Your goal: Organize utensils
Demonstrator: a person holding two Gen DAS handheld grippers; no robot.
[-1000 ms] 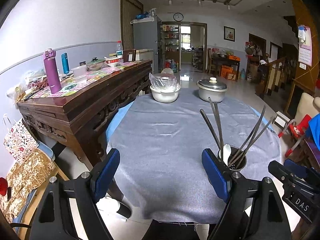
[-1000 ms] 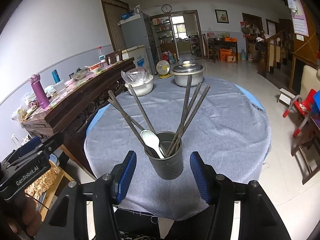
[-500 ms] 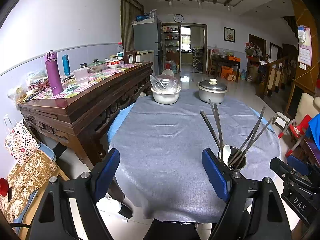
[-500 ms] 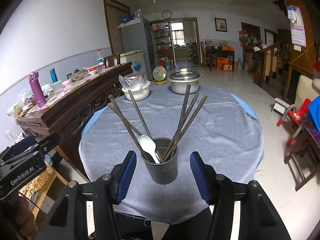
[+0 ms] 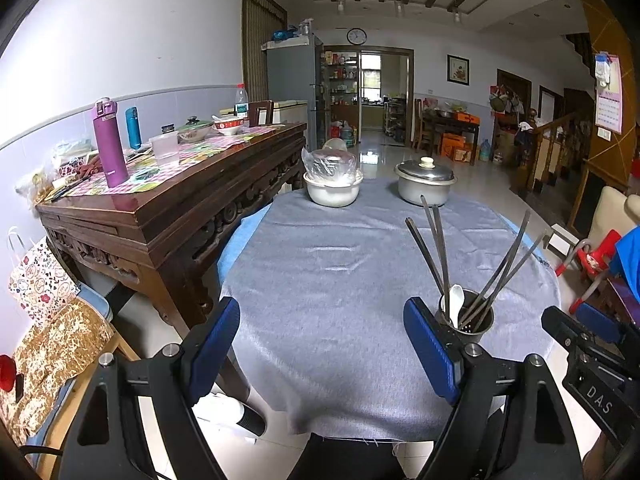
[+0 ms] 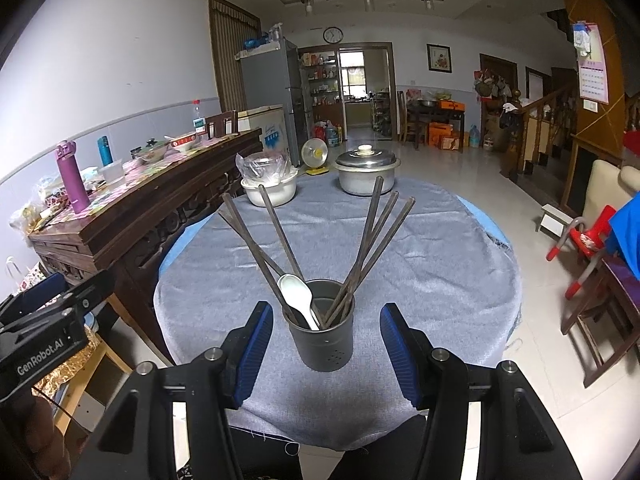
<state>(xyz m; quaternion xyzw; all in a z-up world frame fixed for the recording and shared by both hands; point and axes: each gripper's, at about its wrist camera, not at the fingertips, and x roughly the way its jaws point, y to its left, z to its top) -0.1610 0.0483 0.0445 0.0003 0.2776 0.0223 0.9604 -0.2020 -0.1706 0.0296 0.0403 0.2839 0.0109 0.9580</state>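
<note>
Holder (image 6: 322, 330): upright near worktop (image 6: 440, 280) front edge, chopsticks (image 6: 372, 240) and white spoon (image 6: 298, 298) fanned inside | Right tool (image 6: 326, 354): wide, straddling holder, nothing gripped | Left tool (image 5: 322, 350): wide, empty | Stage: utensils already gathered; any grip best taken low on stems.

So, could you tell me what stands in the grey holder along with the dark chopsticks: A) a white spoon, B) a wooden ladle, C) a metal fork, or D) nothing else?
A: a white spoon leans inside the grey holder among the dark chopsticks.
</note>
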